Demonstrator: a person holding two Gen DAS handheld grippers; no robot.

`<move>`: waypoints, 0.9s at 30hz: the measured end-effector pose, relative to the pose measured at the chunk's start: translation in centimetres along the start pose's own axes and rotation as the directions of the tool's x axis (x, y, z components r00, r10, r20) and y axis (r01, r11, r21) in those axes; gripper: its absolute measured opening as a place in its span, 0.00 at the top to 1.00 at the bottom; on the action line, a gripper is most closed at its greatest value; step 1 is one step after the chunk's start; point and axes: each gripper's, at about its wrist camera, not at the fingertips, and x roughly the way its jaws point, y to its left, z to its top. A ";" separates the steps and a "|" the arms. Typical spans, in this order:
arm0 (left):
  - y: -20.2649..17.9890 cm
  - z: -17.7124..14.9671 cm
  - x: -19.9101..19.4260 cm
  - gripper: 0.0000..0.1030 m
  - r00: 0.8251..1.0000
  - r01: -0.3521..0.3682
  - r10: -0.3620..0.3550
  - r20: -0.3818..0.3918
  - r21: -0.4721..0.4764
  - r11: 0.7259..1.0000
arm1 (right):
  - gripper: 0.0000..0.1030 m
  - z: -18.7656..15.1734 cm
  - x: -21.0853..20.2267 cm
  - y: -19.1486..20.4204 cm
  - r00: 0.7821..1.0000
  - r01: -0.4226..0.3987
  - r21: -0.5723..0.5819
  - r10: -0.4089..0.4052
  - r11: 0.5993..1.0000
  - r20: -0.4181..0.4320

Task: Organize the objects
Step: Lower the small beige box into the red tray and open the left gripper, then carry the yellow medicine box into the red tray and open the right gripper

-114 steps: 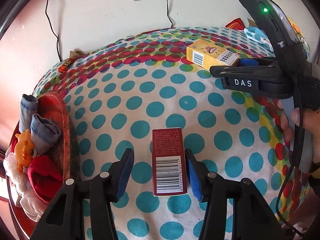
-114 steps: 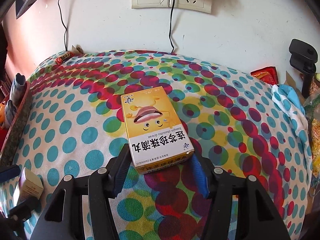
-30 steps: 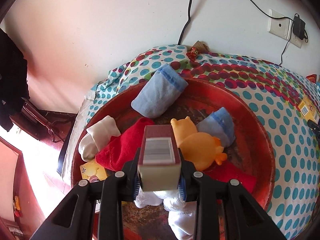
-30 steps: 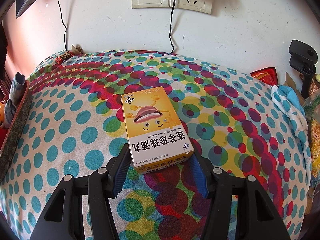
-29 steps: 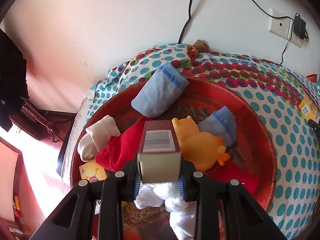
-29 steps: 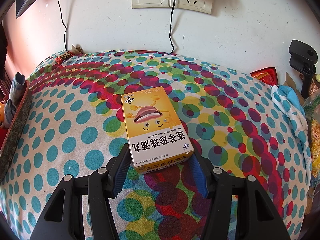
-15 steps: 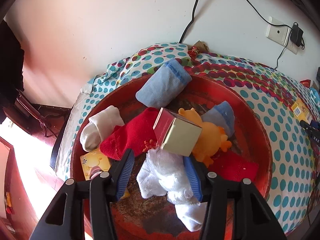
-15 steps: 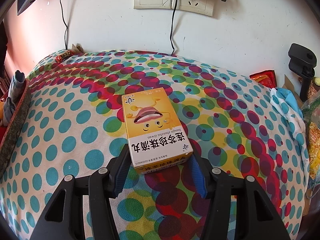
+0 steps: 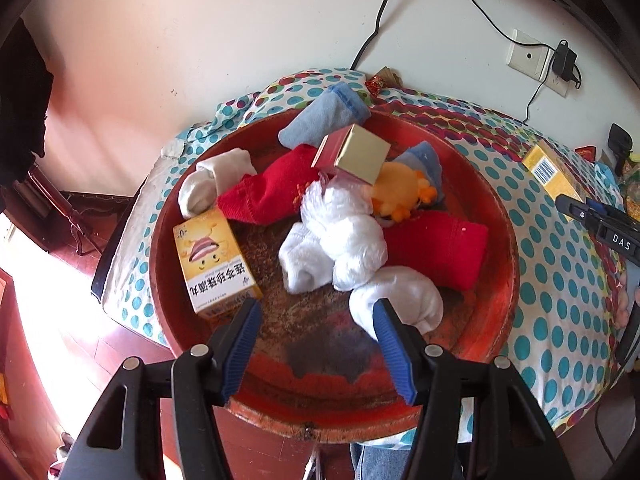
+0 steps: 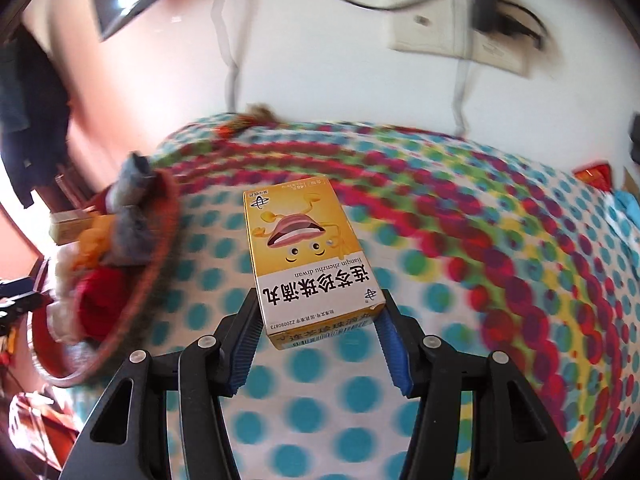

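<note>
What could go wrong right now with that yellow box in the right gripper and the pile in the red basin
1. The right gripper pinches the yellow box only at its near end, so it may pivot or slip while carried.
2. The red and gold box lies tilted on the socks and duck; a nudge from another drop could topple it.
3. The left gripper, jaws opening and empty, hangs low over the red basin beside a white sock and could snag it.

White wall (image 9: pixel 248 32) with socket plate (image 9: pixel 527 55), dangling black cable (image 9: pixel 376 20), polka-dot tablecloth (image 9: pixel 560 272), sunlit red-brown floor (image 9: pixel 48 320)
</note>
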 end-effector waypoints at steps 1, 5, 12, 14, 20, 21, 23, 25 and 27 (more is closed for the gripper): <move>0.2 -0.5 0.0 0.42 1.000 0.000 0.000 -0.006 -0.002 1.000 | 0.50 0.1 0.0 1.9 1.000 -0.028 -0.027 0.028 0.999 0.001; 1.4 -1.7 -0.4 0.42 1.000 -0.009 0.009 -0.010 -0.010 1.000 | 0.50 0.2 0.4 8.2 0.994 -0.106 -0.107 0.106 0.989 -0.004; 4.5 -3.2 -1.4 0.41 0.999 -0.045 0.044 -0.010 -0.075 0.996 | 0.49 0.7 1.8 15.5 0.988 -0.157 -0.160 0.154 0.975 -0.028; 5.4 -3.4 -1.6 0.36 0.999 -0.054 0.054 -0.008 -0.094 0.994 | 0.49 0.6 2.1 17.0 0.986 -0.164 -0.160 0.161 0.973 -0.034; 7.2 -3.9 -1.8 0.34 0.993 -0.121 0.120 -0.016 -0.139 0.983 | 0.49 0.4 2.6 20.3 0.986 -0.165 -0.185 0.161 0.969 -0.035; 7.5 -4.0 -1.7 0.34 0.993 -0.120 0.118 -0.019 -0.149 0.982 | 0.49 0.3 2.6 20.6 0.987 -0.163 -0.186 0.158 0.969 -0.037; 7.7 -4.2 -1.5 0.34 0.994 -0.111 0.108 -0.028 -0.172 0.979 | 0.48 0.0 2.6 21.0 0.987 -0.161 -0.192 0.157 0.968 -0.039; 7.8 -4.3 -1.2 0.34 0.994 -0.106 0.100 -0.040 -0.190 0.976 | 0.48 -0.2 2.6 21.2 0.988 -0.156 -0.188 0.151 0.970 -0.044; 7.6 -4.4 -1.0 0.34 0.994 -0.108 0.101 -0.046 -0.196 0.975 | 0.43 -0.3 2.6 21.3 0.989 -0.143 -0.192 0.136 0.971 -0.049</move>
